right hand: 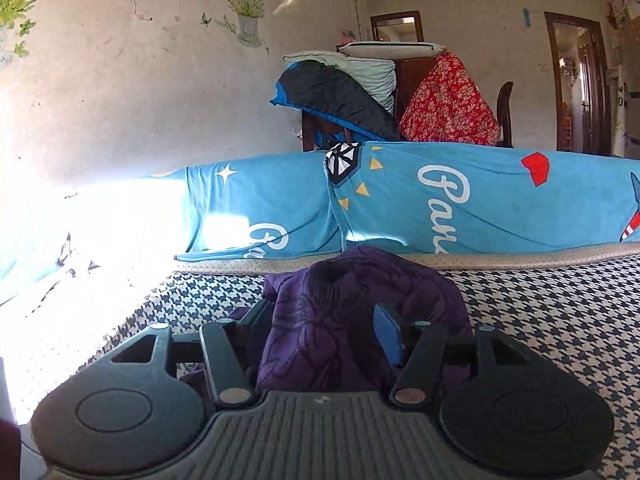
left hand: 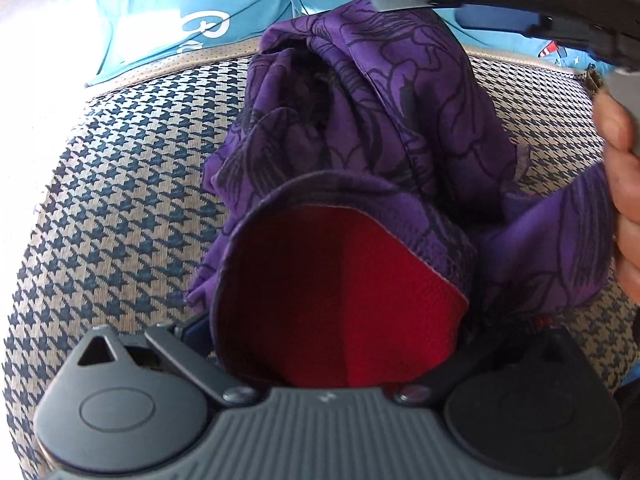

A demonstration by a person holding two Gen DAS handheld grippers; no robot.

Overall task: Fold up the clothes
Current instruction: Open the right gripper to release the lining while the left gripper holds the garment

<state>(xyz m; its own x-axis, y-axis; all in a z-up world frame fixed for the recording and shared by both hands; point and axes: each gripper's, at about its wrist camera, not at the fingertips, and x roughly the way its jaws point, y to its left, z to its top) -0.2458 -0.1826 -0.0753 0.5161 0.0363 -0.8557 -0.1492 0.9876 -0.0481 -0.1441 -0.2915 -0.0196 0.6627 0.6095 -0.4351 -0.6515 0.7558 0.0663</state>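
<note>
Garment (left hand: pixel 360 128): purple, red-lined, bunched on houndstooth cushion (left hand: pixel 128 184) | my left tool (left hand: pixel 332 344): clamped on its hem | my right tool (right hand: pixel 328 344): clamped on its cloth

- Purple garment (left hand: pixel 360 120), deep violet with black line-drawn flowers all over it; the same print shows in the right wrist view (right hand: pixel 344 312).
- Its lining (left hand: pixel 332 300) is bright red, plain, shading darker on one side.
- Cushion (left hand: pixel 120 200) below: cream ground with a navy houndstooth check, edged by a beige dotted band.
- Blanket (right hand: pixel 460 200) behind: sky blue, with white script lettering, a white star, small orange triangles and a red patch.
- Left gripper (left hand: pixel 332 344): dark grey body, blue fingers (left hand: pixel 196 326).
- Right gripper (right hand: pixel 328 320): same dark grey, blue pad.
- Floral cloth (right hand: pixel 448 100) far back: red with pale little blossoms.
- Wall (right hand: pixel 140 80): off-white, green and lavender plant stickers.
</note>
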